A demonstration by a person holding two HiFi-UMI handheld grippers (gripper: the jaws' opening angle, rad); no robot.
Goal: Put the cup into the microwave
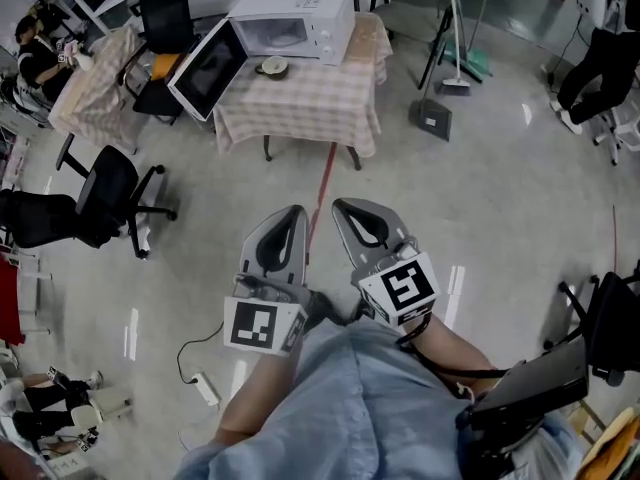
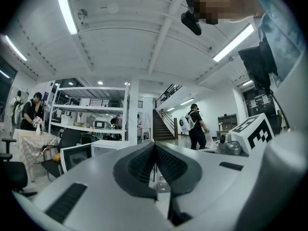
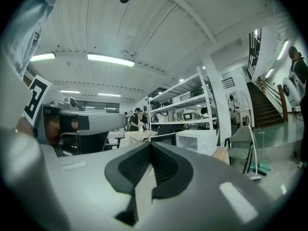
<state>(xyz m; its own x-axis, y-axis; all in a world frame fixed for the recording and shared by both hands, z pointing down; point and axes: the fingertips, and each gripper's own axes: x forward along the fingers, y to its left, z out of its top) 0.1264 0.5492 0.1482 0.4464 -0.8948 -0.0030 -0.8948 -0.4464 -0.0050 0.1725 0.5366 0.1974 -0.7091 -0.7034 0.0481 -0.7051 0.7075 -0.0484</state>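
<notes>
One small round cup [image 1: 272, 66], tan-ish I think, sits just in front of the open microwave [image 1: 300, 16], well apart from left gripper [image 1: 296, 212] and right gripper [image 1: 342, 206], both pressed together, empty.

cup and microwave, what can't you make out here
Cup: head view, too small to show contents or handle.
Cup, gripper views: not seen; left gripper and right gripper fill the lower frame.
Microwave cavity: head view, too small to tell if empty.
</notes>
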